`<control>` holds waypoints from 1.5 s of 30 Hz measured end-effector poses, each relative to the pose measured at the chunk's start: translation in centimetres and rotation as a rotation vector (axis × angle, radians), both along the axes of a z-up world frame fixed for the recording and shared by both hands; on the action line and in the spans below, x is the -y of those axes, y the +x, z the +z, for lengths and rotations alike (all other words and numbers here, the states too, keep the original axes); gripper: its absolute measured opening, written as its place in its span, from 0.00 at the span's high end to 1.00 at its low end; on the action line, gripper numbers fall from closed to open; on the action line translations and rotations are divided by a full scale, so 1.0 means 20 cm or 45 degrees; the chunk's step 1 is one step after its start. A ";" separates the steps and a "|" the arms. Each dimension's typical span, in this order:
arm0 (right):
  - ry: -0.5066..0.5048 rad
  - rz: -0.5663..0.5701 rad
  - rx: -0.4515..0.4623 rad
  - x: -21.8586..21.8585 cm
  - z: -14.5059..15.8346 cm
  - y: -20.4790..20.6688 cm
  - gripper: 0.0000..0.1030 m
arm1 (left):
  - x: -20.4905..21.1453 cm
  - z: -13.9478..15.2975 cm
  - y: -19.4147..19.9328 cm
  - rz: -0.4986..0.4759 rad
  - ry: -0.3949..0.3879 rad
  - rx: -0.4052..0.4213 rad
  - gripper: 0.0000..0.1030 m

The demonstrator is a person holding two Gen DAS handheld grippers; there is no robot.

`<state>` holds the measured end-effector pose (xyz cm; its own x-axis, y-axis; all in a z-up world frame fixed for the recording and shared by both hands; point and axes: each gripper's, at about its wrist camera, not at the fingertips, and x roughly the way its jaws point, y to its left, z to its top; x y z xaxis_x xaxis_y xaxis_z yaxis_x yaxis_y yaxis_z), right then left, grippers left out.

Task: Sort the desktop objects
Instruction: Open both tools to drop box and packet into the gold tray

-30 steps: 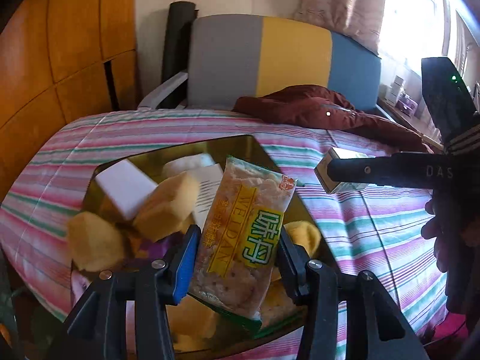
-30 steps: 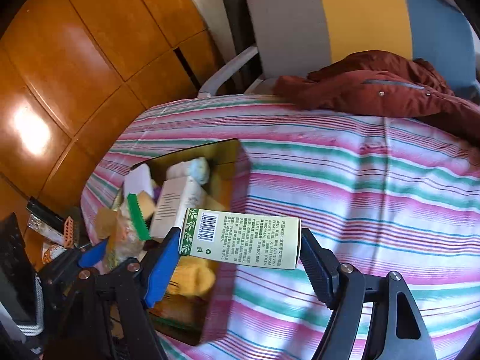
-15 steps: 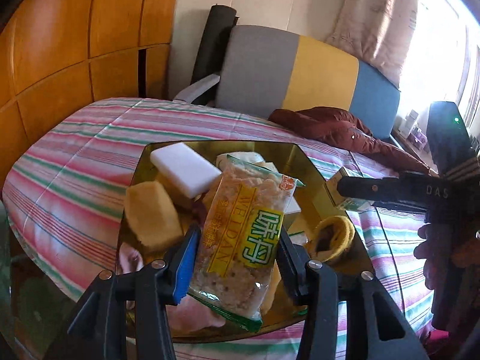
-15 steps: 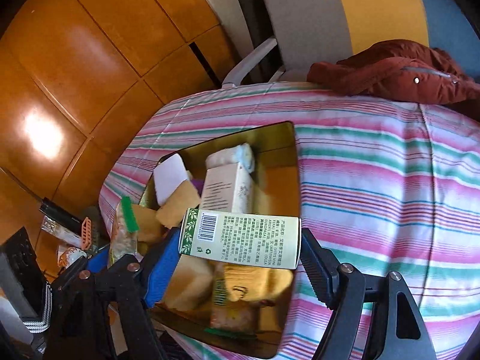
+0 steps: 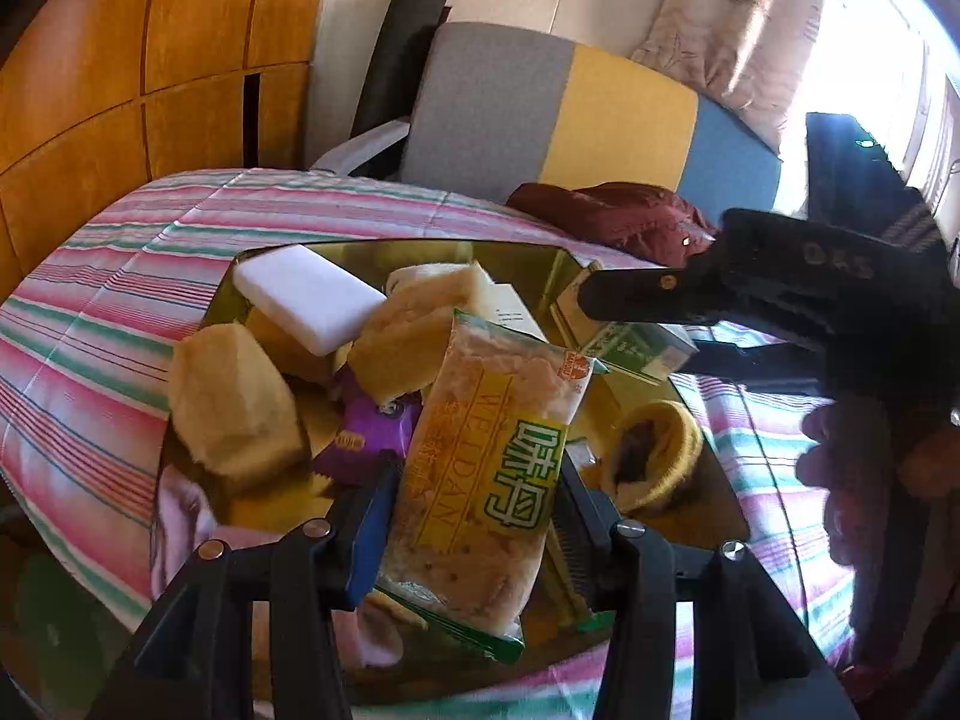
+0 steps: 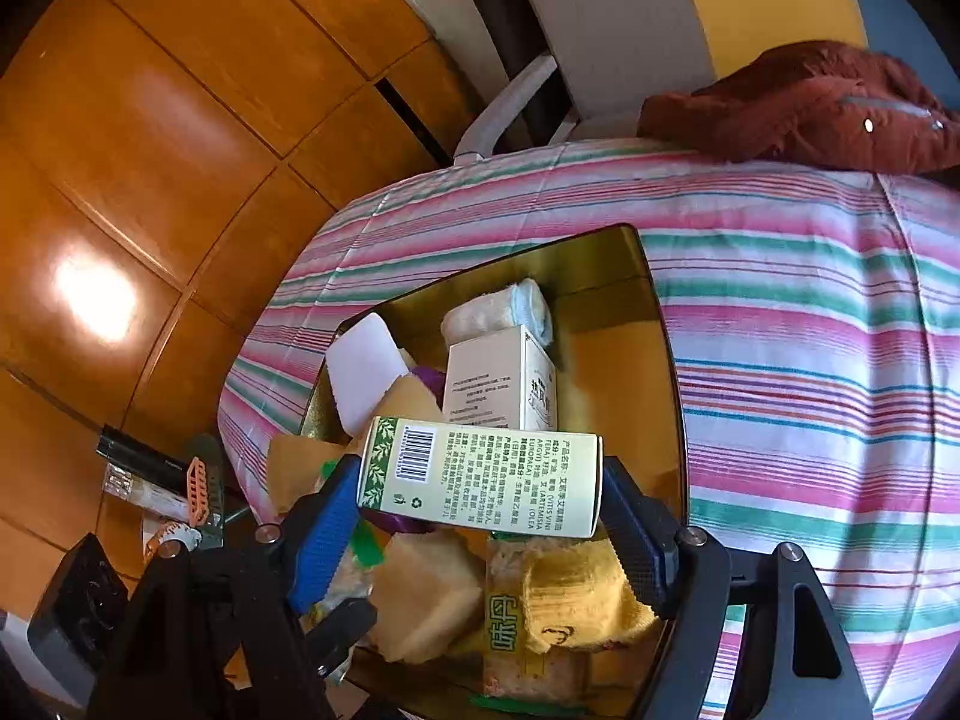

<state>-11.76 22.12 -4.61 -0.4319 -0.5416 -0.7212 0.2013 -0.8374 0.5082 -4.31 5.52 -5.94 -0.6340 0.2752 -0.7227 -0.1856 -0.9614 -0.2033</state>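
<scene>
A gold tin box (image 5: pixel 540 252) sits on the striped tablecloth, full of things. My left gripper (image 5: pixel 474 480) is shut on a yellow-green snack packet (image 5: pixel 492 456), upright, just above the tin's near end. My right gripper (image 6: pixel 480 483) is shut on a green-and-white carton (image 6: pixel 510 474) with a barcode, held crosswise over the tin (image 6: pixel 618 372). The left wrist view shows that carton (image 5: pixel 624 342) at the right, over the tin's far corner. Inside lie a white block (image 5: pixel 306 300), yellow sponges (image 5: pixel 228 402), a purple packet (image 5: pixel 372 426), a yellow sock roll (image 5: pixel 654 450) and a white box (image 6: pixel 498 384).
The striped tablecloth (image 5: pixel 120 300) stretches around the tin. A dark red jacket (image 6: pixel 810 108) lies at its far edge, before a grey, yellow and blue chair (image 5: pixel 540 114). Wood panels stand to the left. Small clutter (image 6: pixel 162 480) sits low beside the table. A hand (image 5: pixel 852 480) holds the right gripper.
Both grippers have moved in over the tin, which now looks nearer and more central in each view. The packet and the carton stay gripped as before.
</scene>
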 end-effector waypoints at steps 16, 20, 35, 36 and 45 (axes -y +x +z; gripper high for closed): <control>-0.011 -0.049 0.046 -0.02 -0.06 -0.04 0.17 | -0.05 -0.07 -0.12 -0.007 -0.012 0.018 0.45; -0.023 -0.069 0.041 -0.04 -0.05 -0.02 0.15 | -0.05 -0.04 -0.10 -0.009 -0.010 -0.005 0.42; 0.056 -0.149 -0.075 -0.12 0.04 0.18 0.05 | 0.01 0.18 0.08 0.129 -0.151 -0.136 0.22; 0.076 -0.151 -0.089 -0.12 0.05 0.20 0.04 | 0.02 0.19 0.09 0.145 -0.159 -0.142 0.22; 0.290 -0.131 -0.186 -0.07 0.03 0.40 0.02 | 0.04 0.26 0.19 0.234 -0.212 -0.184 0.22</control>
